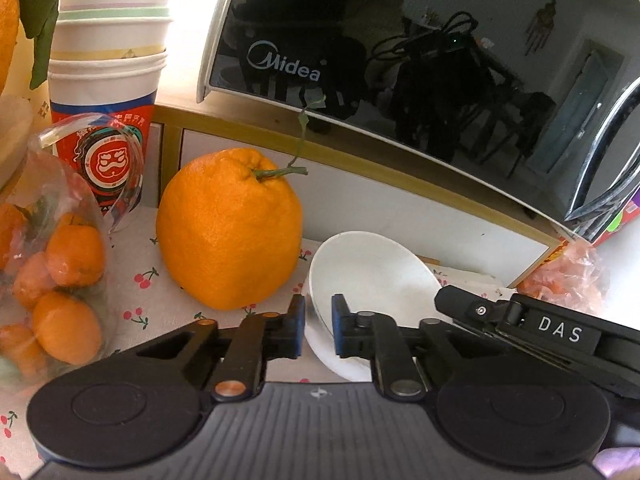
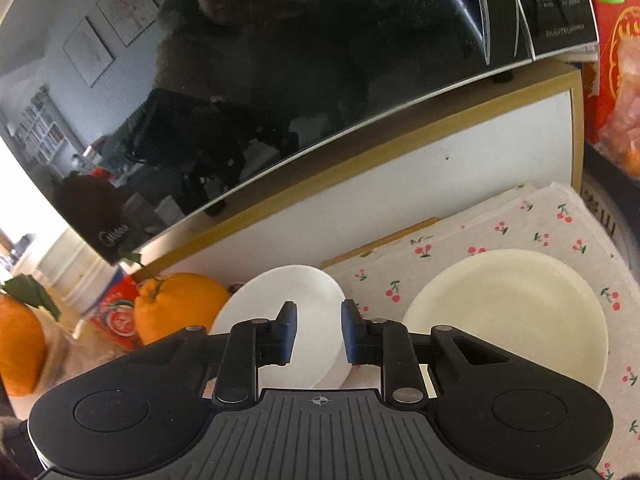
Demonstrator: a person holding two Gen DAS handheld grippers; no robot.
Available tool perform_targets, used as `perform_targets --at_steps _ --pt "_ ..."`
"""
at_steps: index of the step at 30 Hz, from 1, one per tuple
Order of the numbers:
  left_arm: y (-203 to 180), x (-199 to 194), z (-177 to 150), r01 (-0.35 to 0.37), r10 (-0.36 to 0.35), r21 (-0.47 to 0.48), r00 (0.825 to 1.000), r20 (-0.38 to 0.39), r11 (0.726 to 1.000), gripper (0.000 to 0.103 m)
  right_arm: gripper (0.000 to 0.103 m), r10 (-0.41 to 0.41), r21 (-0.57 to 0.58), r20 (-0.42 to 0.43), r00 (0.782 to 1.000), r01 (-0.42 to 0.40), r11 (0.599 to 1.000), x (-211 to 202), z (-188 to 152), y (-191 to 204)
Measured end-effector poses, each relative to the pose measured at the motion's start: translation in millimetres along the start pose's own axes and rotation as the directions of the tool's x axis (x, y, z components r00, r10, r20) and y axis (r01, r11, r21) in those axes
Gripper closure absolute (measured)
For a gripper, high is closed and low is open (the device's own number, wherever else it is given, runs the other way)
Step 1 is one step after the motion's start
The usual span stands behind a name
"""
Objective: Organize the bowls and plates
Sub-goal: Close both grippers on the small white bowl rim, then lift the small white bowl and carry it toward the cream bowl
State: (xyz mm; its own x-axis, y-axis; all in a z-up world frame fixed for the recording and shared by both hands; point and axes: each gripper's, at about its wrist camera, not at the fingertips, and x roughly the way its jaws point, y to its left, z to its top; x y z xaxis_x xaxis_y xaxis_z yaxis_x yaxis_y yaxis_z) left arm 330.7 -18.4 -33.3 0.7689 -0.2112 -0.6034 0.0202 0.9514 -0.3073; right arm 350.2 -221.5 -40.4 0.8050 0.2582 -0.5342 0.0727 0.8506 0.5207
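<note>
**Operator:** So, what does my left gripper have?

**Spotter:** Your left jaws stand narrow, clamped on the near left rim of the white bowl. White fills the whole gap between the blue pads. The bowl sits tilted on the cherry-print cloth, at about four o'clock from the big orange. The rim of a lower dish shows under it.

**Operator:** And my right one?

**Spotter:** Your right gripper is also narrow, though a little wider than the left. It straddles the bowl's right rim, with one finger over the inside and the other outside. The outer pad lies against the rim. I cannot tell whether the inner pad presses, so I cannot call it a grip.

**Operator:** Anything else close by?

**Spotter:** From your right camera, a cream plate lies flat on the cloth at three o'clock from the bowl, just beside it. The microwave stands at twelve o'clock, on a white shelf behind the bowl. A bag of small oranges is at nine o'clock from the big orange.
</note>
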Motion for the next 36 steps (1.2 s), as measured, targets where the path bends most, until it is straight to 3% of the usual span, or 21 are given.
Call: perform_targets --at_steps 6,12,18,24,27,36 --pt "-2 0 1 -0.002 0.002 0.007 1.000 0.001 1.000 0.096 0.097 0.013 -0.001 -0.007 1.000 -0.013 1.000 3 -3 2" --pt "-4 -2 0 -0.033 0.033 0.010 0.999 -0.013 0.999 0.097 0.096 0.044 -0.001 0.002 0.999 -0.044 0.999 -4 -2 4" --pt "0 -1 1 -0.050 0.050 0.004 0.999 -0.015 0.999 0.099 0.076 0.097 0.043 0.054 0.994 -0.099 0.994 -16 7 -5" --pt "3 1 -1 -0.056 0.055 -0.011 0.998 -0.024 0.998 0.100 0.078 0.043 0.000 0.013 0.999 -0.043 0.999 -6 -1 -5" --pt "0 1 0 -0.050 0.050 -0.011 0.998 -0.024 0.999 0.100 0.094 0.029 -0.033 0.016 0.999 -0.029 0.999 -4 -4 -1" --pt "-4 -25 8 -0.045 0.045 -0.010 0.999 -0.010 0.999 0.100 0.094 0.027 -0.027 0.025 0.999 -0.027 0.999 -25 1 11"
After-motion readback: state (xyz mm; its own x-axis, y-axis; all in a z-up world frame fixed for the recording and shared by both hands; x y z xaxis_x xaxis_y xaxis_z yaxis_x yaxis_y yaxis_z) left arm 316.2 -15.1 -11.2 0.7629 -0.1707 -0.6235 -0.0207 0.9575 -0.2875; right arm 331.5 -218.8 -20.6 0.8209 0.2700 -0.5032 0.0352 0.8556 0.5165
